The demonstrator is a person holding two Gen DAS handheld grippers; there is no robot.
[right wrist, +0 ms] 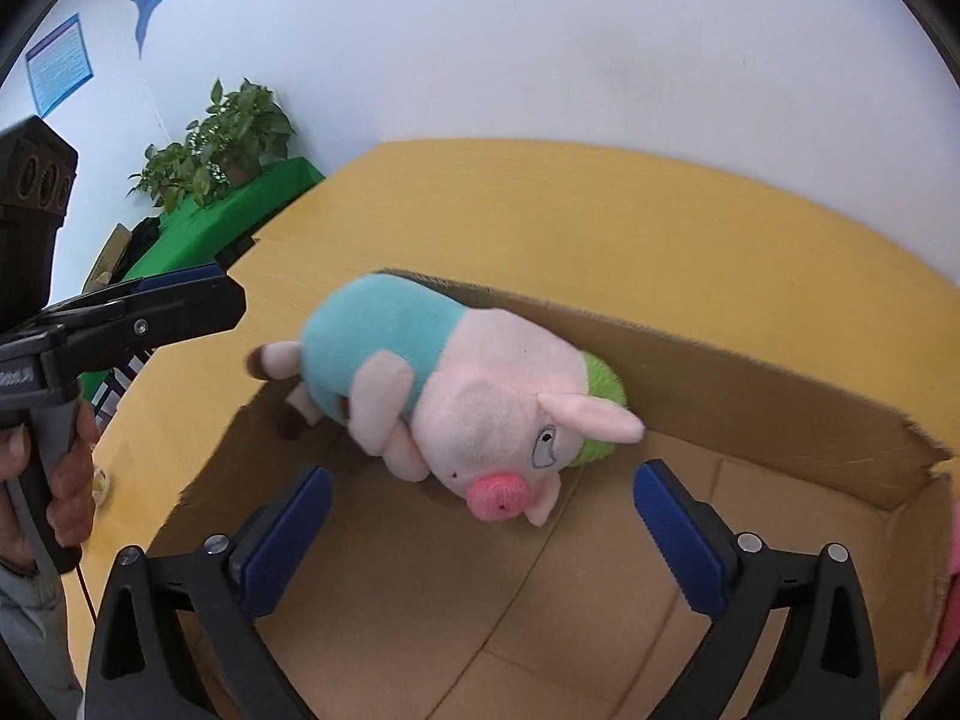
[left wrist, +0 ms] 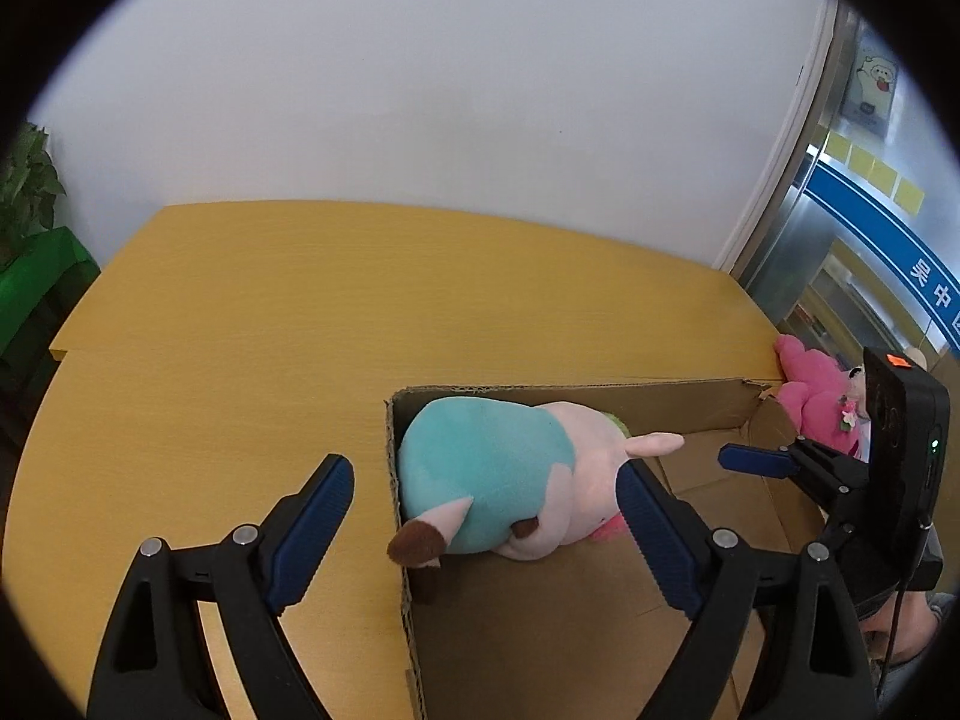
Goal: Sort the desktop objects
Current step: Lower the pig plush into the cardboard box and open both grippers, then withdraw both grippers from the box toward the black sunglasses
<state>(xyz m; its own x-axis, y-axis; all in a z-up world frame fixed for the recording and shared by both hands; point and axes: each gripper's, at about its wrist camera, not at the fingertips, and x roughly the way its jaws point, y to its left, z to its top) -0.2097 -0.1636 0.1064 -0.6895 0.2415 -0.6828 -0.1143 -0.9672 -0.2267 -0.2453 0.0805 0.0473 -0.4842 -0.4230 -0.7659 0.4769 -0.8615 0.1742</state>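
1. A plush pig in a teal shirt (left wrist: pixel 492 468) is seen lying in the open brown cardboard box (left wrist: pixel 570 618) on the yellow wooden tabletop (left wrist: pixel 240 330).
2. The left tongs (left wrist: pixel 486 534) are spread wide, empty.
3. The right tongs (right wrist: pixel 483 534) are likewise wide, empty.
4. Only the left view shows a pink plush toy (left wrist: pixel 816 396) at three o'clock.
5. Only the right view shows the pig's snout at six o'clock.
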